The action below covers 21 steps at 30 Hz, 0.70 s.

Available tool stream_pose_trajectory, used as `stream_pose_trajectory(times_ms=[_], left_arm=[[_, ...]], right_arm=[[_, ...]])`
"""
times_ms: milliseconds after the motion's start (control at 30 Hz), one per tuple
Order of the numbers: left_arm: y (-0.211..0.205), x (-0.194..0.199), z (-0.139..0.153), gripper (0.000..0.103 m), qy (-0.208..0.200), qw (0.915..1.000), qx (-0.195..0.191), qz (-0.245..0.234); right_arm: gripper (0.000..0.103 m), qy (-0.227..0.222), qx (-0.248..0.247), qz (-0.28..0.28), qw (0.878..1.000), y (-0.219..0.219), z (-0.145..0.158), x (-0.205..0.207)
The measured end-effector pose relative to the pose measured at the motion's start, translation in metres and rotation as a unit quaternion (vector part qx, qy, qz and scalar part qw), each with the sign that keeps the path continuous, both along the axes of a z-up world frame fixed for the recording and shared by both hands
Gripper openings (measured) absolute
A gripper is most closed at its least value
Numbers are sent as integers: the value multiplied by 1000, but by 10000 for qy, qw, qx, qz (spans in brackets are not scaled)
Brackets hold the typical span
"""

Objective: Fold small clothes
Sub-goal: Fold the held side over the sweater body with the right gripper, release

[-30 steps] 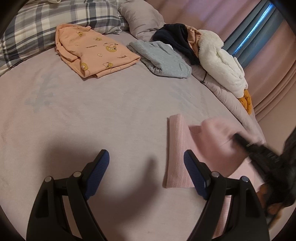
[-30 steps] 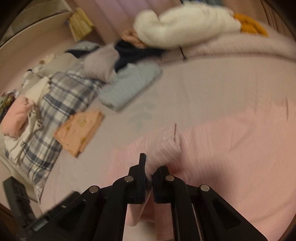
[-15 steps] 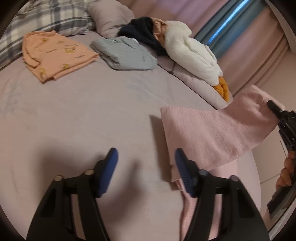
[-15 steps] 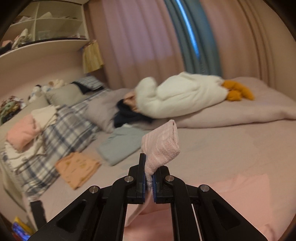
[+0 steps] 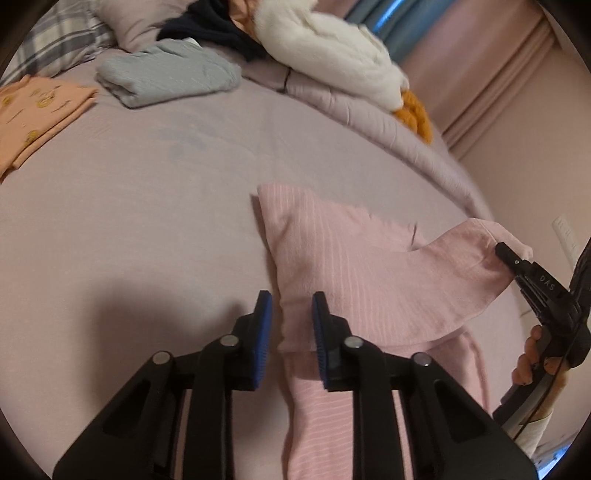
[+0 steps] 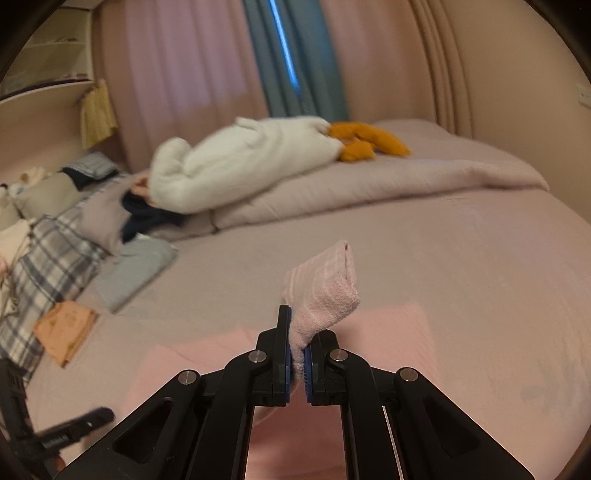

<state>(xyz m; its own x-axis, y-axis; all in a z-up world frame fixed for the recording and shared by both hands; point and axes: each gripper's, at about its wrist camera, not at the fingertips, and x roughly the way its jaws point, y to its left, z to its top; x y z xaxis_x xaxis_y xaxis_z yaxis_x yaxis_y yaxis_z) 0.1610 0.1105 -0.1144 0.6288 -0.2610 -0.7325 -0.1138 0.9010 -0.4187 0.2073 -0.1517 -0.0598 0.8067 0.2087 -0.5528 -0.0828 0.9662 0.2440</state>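
Right gripper: black two-finger claw with blue pads, jaws clamping tight on a bunched corner of the pale pink ribbed knit garment, which is standing up in a soft fold above the fingertips. In the left wrist view this gripper is sitting at the far right, lifting that corner off the bed, with a person's hand gripping its handle.

Left gripper: black claw with blue ribbed pads, jaws closing, narrow gap remaining; the near left edge of the pink garment is lying between the pads, which are not pressing on it.

Pink garment: lying near the middle right of the lilac bedsheet, partly spread, one corner raised.

Far left: folded peach printed top, folded grey-blue garment, plaid grey pillow.

Far centre: dark navy cloth, white fluffy plush toy with orange feet resting on a rolled lilac duvet.

Background: pink curtains and a blue curtain.
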Motion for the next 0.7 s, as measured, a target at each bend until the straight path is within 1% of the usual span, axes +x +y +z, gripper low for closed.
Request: stream_pose_trajectory(times_ms=[33, 67, 200, 233, 267, 433, 567, 633, 700], left_arm=[[-7, 5, -4, 17, 131, 9997, 205, 15], [-12, 9, -7, 16, 180, 9994, 307, 10], [-22, 18, -21, 17, 385, 9984, 415, -53], [-23, 21, -24, 20, 432, 9979, 477, -18], [-24, 22, -26, 20, 466, 9975, 525, -1], [-22, 26, -31, 22, 535, 9971, 538, 96], [-25, 22, -29, 24, 535, 9964, 643, 158], [-26, 22, -29, 24, 553, 9962, 636, 200], [-26, 22, -29, 24, 576, 9961, 618, 247]], right_arm=[[7, 116, 42, -41, 9999, -6, -8, 2], [7, 201, 60, -83, 9997, -10, -14, 3], [7, 408, 54, -215, 9989, -24, -34, 3], [7, 465, 90, -257, 9985, -28, -38, 4], [7, 515, 164, -295, 9981, -33, -42, 3], [7, 756, 346, -376, 9958, -48, -60, 0], [7, 883, 782, -419, 9921, -67, -67, -1], [7, 894, 1020, -388, 9900, -75, -69, -2], [7, 909, 1089, -398, 9891, -78, -69, -3]])
